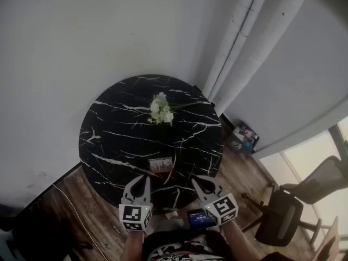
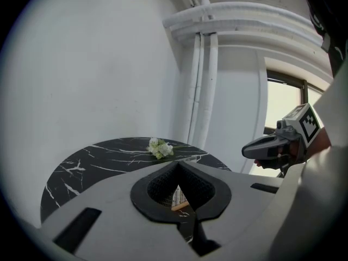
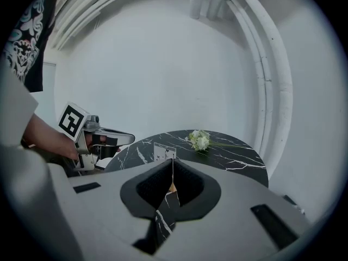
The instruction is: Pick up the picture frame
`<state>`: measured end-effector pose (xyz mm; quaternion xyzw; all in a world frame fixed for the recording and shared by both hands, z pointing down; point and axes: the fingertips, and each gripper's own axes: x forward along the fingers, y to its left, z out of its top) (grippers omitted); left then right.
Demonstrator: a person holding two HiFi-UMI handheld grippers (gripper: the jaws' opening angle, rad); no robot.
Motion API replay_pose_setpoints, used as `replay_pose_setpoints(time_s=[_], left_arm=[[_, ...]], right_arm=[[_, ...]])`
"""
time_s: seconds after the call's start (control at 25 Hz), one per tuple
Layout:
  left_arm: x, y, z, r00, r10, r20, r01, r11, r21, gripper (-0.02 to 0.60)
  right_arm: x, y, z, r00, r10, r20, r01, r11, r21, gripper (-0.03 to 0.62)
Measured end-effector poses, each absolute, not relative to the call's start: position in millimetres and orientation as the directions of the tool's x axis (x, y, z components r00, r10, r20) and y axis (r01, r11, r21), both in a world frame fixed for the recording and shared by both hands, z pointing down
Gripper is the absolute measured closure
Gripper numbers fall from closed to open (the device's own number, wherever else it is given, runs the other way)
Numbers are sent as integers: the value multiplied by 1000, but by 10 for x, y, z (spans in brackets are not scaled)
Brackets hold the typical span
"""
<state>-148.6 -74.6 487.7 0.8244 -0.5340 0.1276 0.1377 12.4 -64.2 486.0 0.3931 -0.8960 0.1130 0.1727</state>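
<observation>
Now at the near edge of the round black marble table [image 1: 117, 132], the picture frame [image 1: 161, 164] stands propped upright. A sprig of white flowers [image 1: 161, 110] lies well beyond it toward the far side. You hold the left gripper [image 1: 143, 179] and the right gripper [image 1: 199, 181] just short of the frame, one on each side, both tipped slightly down toward the tabletop. Both claws are clenched on nothing. In each gripper view the pads meet, and the frame shows only through the opening behind them. The flanking stance seems meant to leave either side of the frame within reach. Standing close to the table's near rim, the frame has its side edges exposed to you. Judging from this, the pickup has not begun, and a claw must open before it can close on the frame.
</observation>
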Motion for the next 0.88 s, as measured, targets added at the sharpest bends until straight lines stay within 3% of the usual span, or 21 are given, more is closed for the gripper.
replay_pose_setpoints(time_s=[0.88], left_arm=[[-1650,-749,5073,367,-846,387,-930,-345,127,568]], right_arm=[[203,-678,4897,-611,-675,414,-764,640,-82,574]])
